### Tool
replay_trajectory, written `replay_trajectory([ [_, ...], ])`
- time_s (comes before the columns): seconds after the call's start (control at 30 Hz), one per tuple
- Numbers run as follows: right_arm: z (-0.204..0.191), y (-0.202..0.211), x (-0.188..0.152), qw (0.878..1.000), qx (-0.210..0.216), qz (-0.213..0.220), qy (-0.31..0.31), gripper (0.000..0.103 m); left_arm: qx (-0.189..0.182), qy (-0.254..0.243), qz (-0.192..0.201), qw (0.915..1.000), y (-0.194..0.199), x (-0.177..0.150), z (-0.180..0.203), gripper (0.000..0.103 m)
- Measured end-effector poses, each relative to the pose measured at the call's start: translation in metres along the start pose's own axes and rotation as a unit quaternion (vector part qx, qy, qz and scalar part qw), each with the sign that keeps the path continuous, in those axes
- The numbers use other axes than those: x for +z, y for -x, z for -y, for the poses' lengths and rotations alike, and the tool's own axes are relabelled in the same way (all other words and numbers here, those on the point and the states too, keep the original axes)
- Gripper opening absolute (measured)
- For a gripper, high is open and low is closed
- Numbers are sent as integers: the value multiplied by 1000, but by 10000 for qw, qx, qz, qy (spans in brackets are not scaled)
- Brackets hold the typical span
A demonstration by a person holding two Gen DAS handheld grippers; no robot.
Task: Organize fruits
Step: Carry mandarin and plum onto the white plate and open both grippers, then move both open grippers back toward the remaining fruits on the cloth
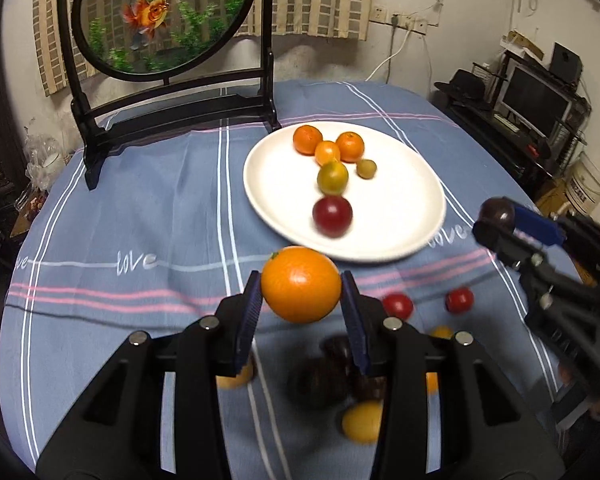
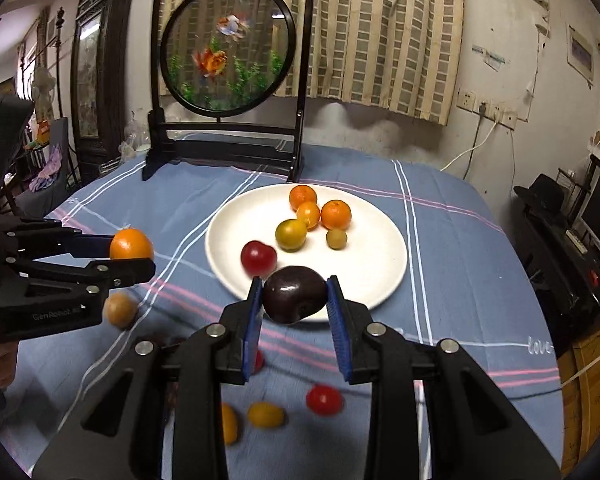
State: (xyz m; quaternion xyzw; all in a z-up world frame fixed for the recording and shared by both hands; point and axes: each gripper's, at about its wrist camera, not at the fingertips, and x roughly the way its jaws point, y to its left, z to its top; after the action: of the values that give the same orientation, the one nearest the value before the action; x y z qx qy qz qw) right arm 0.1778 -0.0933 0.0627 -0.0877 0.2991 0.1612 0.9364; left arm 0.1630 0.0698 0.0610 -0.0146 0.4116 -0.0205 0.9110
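My left gripper (image 1: 301, 300) is shut on an orange (image 1: 301, 285), held above the blue cloth just short of the white plate (image 1: 284, 184). My right gripper (image 2: 294, 304) is shut on a dark purple plum (image 2: 295, 294) near the plate's (image 2: 236, 232) front rim. The plate holds several fruits: small oranges (image 1: 327, 143), a green-orange citrus (image 1: 332, 177), a small green fruit (image 1: 366, 169) and a red plum (image 1: 332, 216). From the right wrist view the left gripper (image 2: 140, 258) with its orange (image 2: 130, 245) shows at the left.
Loose fruits lie on the cloth below the grippers: red tomatoes (image 1: 459, 300), yellow fruits (image 2: 265, 415) and dark plums (image 1: 320, 380). A black-framed round goldfish screen (image 1: 164, 20) stands at the table's back. A hat and monitor (image 1: 536, 100) sit on a shelf at right.
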Motion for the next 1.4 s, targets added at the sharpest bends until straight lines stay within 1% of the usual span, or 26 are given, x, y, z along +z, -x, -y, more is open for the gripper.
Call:
replay_trajectory([
  [0.1,8,-26,4,9997,-103,-57,-205,31,121,41,-24,9999,-21,16,0,40],
  [0.2,17,-47,4,9987,-294,-143,-392,31,188,76,-93,9998,-42,27,1,40],
  [0.27,22,-63,2,9979,-298,-253,-519,31,208,96,-124,9997,-53,31,3,40],
  [0.4,23,-83,-4,9974,-287,-422,-511,31,259,128,-222,9993,-78,38,5,40],
  [0.53,24,-91,-9,9968,-267,-517,-550,32,295,87,-297,9991,-94,39,8,40],
  [0.57,25,-91,-9,9967,-230,-519,-587,37,310,68,-300,9990,-97,38,9,40],
  [0.6,25,-92,-9,9967,-175,-525,-598,44,328,80,-312,9989,-101,38,9,41],
  [0.63,25,-92,-9,9967,-142,-535,-601,54,328,152,-275,9990,-102,38,8,41],
  [0.67,25,-89,-9,9968,-187,-485,-615,57,317,206,-209,9991,-102,39,7,51],
  [0.7,25,-87,-9,9969,-215,-440,-608,57,309,238,-166,9991,-100,40,7,68],
  [0.73,25,-84,-9,9971,-179,-440,-590,57,310,240,-101,9992,-98,40,8,71],
  [0.77,25,-82,-8,9971,-132,-429,-607,57,317,227,-19,9992,-94,40,8,71],
  [0.83,26,-79,-8,9972,-122,-393,-630,57,256,192,12,9995,-88,39,11,71],
  [0.9,26,-76,-8,9971,-56,-410,-642,57,227,257,53,9994,-80,37,10,77],
  [1.0,25,-71,-8,9972,33,-421,-619,59,150,334,119,9993,-67,28,9,82],
  [1.13,20,-61,-10,9979,66,-426,-478,59,41,468,174,9987,-49,14,6,83],
  [1.2,18,-55,-14,9981,74,-414,-442,59,-8,439,186,9989,-39,6,7,85],
  [1.3,15,-42,-21,9983,92,-365,-453,59,50,342,259,9991,-24,-4,7,87],
  [1.4,16,-23,-31,9984,77,-262,-504,59,81,273,276,9992,-12,-19,8,88],
])
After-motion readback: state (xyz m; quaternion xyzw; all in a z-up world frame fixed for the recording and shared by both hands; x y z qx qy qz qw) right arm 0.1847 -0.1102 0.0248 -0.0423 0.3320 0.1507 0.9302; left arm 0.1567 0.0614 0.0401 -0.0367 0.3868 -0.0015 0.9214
